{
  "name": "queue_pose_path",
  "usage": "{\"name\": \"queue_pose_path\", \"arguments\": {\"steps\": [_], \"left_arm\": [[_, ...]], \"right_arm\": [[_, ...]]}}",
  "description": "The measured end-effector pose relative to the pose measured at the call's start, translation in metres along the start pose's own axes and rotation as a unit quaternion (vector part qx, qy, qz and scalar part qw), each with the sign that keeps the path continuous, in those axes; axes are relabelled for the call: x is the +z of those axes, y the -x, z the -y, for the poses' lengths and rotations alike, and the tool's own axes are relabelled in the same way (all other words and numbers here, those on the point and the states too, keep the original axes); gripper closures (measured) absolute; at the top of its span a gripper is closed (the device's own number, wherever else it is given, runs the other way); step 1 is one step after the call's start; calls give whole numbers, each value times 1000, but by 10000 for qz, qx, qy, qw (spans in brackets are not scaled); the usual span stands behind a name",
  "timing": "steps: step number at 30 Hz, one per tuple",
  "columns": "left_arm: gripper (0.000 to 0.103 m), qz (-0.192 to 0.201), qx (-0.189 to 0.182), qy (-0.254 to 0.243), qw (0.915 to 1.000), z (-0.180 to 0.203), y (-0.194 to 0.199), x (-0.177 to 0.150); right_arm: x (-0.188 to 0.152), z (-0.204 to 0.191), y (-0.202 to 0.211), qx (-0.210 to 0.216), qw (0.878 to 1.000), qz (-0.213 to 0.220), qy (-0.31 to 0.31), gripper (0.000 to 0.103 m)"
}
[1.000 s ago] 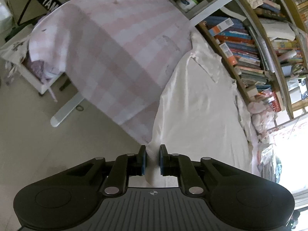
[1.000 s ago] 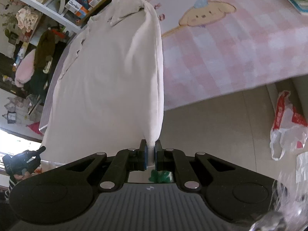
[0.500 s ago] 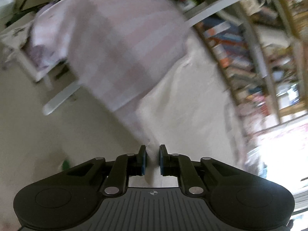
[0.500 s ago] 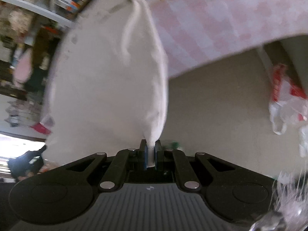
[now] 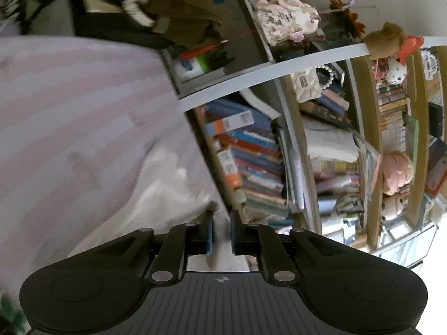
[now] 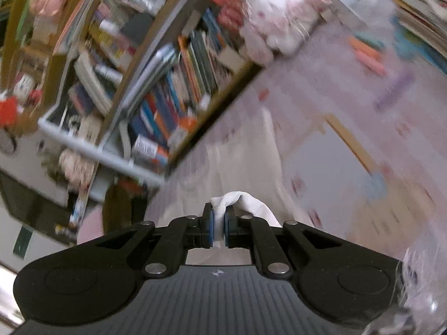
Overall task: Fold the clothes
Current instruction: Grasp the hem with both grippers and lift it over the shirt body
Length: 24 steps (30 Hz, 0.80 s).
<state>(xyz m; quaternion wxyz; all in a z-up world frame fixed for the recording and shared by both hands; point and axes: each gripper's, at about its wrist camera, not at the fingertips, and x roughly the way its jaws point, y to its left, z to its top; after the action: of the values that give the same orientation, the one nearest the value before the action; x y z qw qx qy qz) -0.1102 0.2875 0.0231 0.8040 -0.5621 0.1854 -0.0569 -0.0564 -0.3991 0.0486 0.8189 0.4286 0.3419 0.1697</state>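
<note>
Both grippers have swung forward from the worktop (image 5: 69,111) edge toward the bookshelf (image 5: 251,153). Right gripper (image 6: 219,229) jaws clenched on the white garment (image 6: 245,203); left gripper (image 5: 221,230) jaws slightly apart, cloth between. Fold-over looks underway.

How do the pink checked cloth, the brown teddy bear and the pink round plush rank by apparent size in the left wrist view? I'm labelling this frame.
1. pink checked cloth, by far the largest.
2. and 3. brown teddy bear and pink round plush look alike; fisheye warping leaves their order unsure.
</note>
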Motion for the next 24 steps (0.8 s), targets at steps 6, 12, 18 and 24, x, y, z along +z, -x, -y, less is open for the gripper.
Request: {"name": "queue_pose_path", "arguments": {"steps": [6,12,18,24], "left_arm": [[93,-61,83,20,9999,10,-87,54],[93,-337,427,187,9983,-8,-152,81],[93,-588,761,448,9944,-31,-200,88],[92,-998,1551,212,9826,-45,-236,89]], "right_arm": [[55,-22,-87,-134,9992,372,-116,96],[88,-8,-154,-492,9976,360,-322,96],[105,16,-202,-970,9927,284,-652,96],[107,46,-247,-1786,9794,-8,-941,91]]}}
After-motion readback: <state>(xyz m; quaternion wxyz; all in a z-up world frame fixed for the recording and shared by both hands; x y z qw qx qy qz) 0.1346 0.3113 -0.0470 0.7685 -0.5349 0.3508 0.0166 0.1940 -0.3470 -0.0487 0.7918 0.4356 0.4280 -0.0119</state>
